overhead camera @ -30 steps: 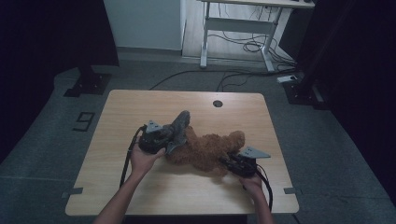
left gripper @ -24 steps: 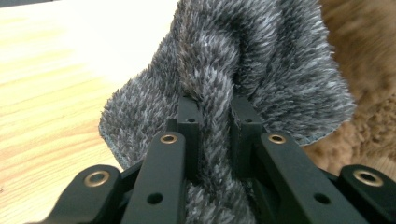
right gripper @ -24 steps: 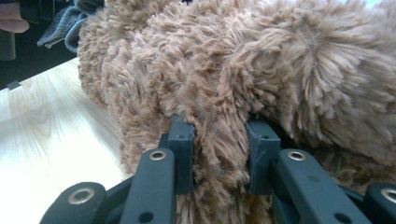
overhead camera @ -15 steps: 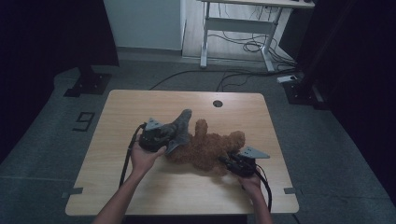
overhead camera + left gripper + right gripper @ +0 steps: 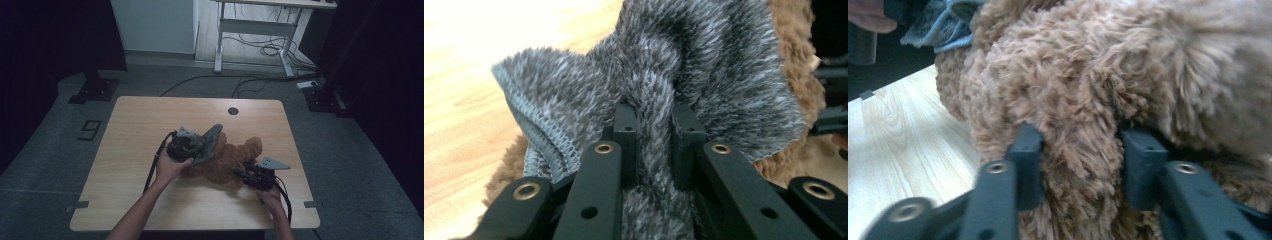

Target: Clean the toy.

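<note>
**Grey cloth pinched, bear's limb coming loose**

A brown teddy bear (image 5: 227,162) lies near the middle of the wooden table (image 5: 130,125), with a grey fuzzy cloth (image 5: 210,142) raised over its left end. The left gripper (image 5: 654,145) has its jaws closed tight on a fold of that cloth, which bunches up between the pads and fans out above them. The right gripper (image 5: 1080,165) sits at the bear's right end; its jaws have just been opening, and a tuft or limb of brown fur sits between them. The pads (image 5: 1143,165) stand at the edges of the fur and do not clearly press on it.

With the right hold slackened, the bear could drag along with the cloth if the left hand pulls, since nothing would then pin it down. The cloth may also slip, because only a narrow fold is pinched and the pile is soft.

Which part of the bear lies between the right jaws is hard to tell; close up, the fur is blurred. How the cloth is attached to the bear, or whether it merely rests on it, is hidden beneath the left gripper in the high view. The bear's face cannot be made out.
</note>
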`<state>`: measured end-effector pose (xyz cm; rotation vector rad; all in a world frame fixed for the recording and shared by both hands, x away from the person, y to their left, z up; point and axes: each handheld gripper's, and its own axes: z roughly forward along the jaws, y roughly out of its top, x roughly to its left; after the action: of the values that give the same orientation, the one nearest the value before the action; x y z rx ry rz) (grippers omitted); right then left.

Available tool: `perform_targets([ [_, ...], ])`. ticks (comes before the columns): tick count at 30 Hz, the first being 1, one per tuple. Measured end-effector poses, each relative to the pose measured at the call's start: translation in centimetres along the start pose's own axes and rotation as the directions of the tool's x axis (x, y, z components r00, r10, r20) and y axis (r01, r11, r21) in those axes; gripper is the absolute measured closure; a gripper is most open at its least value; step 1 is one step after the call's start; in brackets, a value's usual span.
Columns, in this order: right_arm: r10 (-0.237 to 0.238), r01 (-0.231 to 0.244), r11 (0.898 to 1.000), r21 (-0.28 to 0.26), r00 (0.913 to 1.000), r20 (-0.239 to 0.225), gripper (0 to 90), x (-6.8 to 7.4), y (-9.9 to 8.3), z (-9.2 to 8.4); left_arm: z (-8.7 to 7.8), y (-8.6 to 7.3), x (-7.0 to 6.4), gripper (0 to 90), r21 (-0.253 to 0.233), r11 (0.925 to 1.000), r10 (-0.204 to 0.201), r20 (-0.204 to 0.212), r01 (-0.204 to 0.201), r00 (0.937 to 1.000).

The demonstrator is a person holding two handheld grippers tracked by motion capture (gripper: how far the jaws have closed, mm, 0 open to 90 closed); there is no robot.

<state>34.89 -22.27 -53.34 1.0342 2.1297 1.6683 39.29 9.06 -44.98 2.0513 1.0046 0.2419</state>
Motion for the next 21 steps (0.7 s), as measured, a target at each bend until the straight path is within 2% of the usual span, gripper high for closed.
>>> perform_targets([
  [3, 0.011, -0.011, 1.0, 0.0, 0.9999, -0.003, 41.4, -0.1, 0.2, -0.4, -0.3, -0.7, -0.3, 77.4, -0.009, 0.9999, 0.011, 0.001, -0.011, 0.9999],
  [7, 0.028, -0.028, 1.0, 0.009, 0.9996, 0.008, 32.4, -0.6, 0.6, -1.1, -0.5, -1.6, -0.7, 77.5, -0.026, 0.9995, 0.017, 0.005, -0.017, 0.9998],
  [11, 0.058, -0.057, 0.998, -0.018, 0.9978, 0.034, 28.5, -0.9, 1.2, -2.1, -0.7, -2.3, -1.1, 77.6, -0.036, 0.999, 0.025, 0.004, -0.025, 0.9997],
  [16, 0.102, -0.095, 0.992, -0.087, 0.9915, 0.081, 24.0, -1.7, 2.0, -4.2, -1.2, -3.4, -1.6, 77.6, -0.046, 0.9982, 0.039, 0.017, -0.038, 0.9991],
  [18, 0.112, -0.104, 0.989, -0.105, 0.9909, 0.074, 23.6, -1.7, 2.3, -4.9, -1.6, -4.1, -2.0, 77.6, -0.052, 0.9977, 0.045, 0.024, -0.044, 0.9987],
  [21, 0.097, -0.091, 0.99, -0.108, 0.9941, 0.049, 20.3, -1.3, 2.9, -5.2, -2.1, -5.2, -2.5, 77.6, -0.063, 0.9966, 0.055, 0.033, -0.053, 0.9979],
])
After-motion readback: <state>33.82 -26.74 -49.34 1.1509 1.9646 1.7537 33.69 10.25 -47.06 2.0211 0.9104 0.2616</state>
